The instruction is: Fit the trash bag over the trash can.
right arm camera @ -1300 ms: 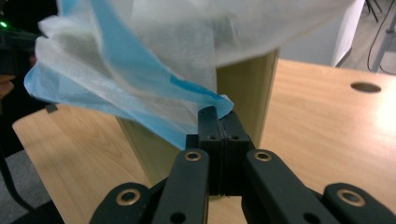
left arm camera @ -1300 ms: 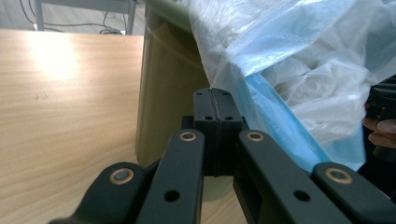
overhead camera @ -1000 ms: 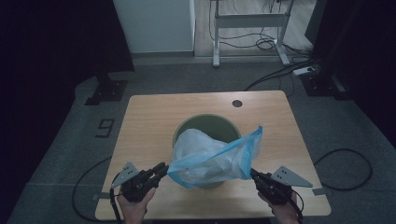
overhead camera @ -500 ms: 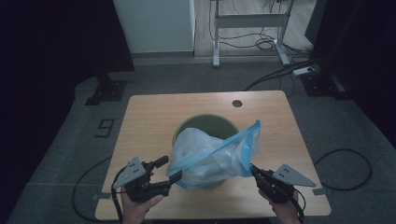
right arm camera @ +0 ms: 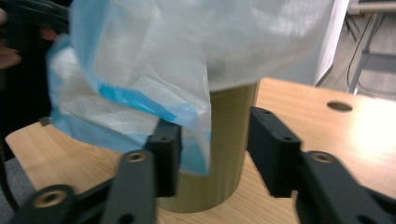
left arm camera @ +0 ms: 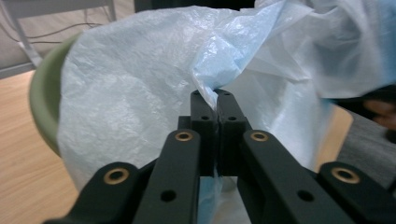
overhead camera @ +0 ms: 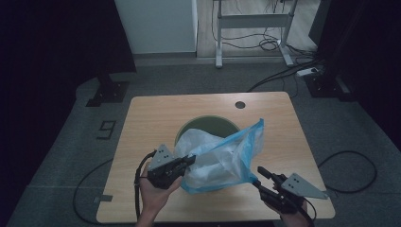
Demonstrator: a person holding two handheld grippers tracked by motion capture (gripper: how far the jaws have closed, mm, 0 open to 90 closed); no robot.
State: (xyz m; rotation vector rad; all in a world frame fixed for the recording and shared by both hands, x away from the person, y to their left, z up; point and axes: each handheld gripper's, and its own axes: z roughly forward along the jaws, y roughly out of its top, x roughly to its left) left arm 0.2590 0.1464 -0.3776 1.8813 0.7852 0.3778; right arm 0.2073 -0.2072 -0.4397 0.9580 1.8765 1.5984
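Note:
A thin blue-and-white plastic bag (overhead camera: 222, 156) drapes over an olive-green round bin (overhead camera: 203, 124) standing on the wooden table (overhead camera: 151, 118). My left gripper (overhead camera: 191, 160) is at the bag's near-left side. Its jaws have just closed and are shut on a fold of the bag (left arm camera: 130, 93), with the left gripper (left arm camera: 211, 100) pinching the film and the bin's rim (left arm camera: 42, 102) to the left. My right gripper (overhead camera: 259, 176) is at the bag's near-right corner. Its jaws have just been opening; the right gripper (right arm camera: 217, 140) stands open, the bag's edge (right arm camera: 154, 56) hanging loose against one pad before the bin (right arm camera: 229, 140).
A round cable hole (overhead camera: 240, 104) sits near the table's far right corner. On the floor behind are a white cabinet (overhead camera: 156, 23), a metal desk frame (overhead camera: 250, 19), a power strip (overhead camera: 307, 72) with cables, and a dark stand base (overhead camera: 108, 92).
The left gripper moved right and up to the bag, opened, then shut on a fold. The right gripper's jaws opened off the bag's corner. The bag's right side stands higher.

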